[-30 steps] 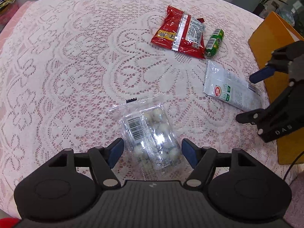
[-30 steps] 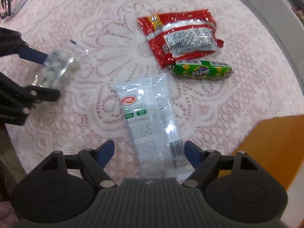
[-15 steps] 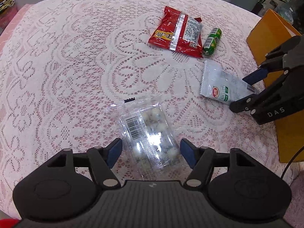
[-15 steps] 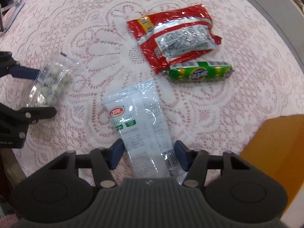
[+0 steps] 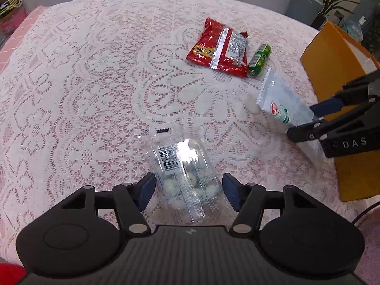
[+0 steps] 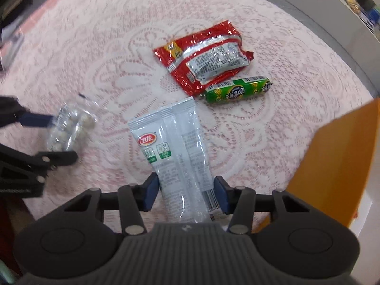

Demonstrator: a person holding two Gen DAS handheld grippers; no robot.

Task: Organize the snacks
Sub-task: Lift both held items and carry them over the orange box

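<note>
A clear bag of white balls (image 5: 182, 166) lies on the lace tablecloth (image 5: 95, 83) between the jaws of my left gripper (image 5: 187, 190). Those jaws are closing and stand close to the bag's sides, not clearly pressing. My right gripper (image 6: 185, 191) is closing on a white pouch (image 6: 175, 137) with a red logo, its pads against the pouch's edges. In the left wrist view the white pouch (image 5: 280, 99) hangs tilted off the cloth in the right gripper (image 5: 306, 121). The right wrist view shows the left gripper (image 6: 61, 139) around the clear bag (image 6: 71, 128).
A red foil snack packet (image 5: 218, 47) and a green sausage stick (image 5: 260, 60) lie side by side further back on the cloth. An orange box (image 5: 332, 57) stands at the table's right edge, right beside the right gripper. A potted plant and clutter sit beyond the table.
The right gripper's jaws closed onto the white pouch and raised it, tilting it off the cloth. The left gripper's jaws narrowed around the clear bag, which stayed put.
</note>
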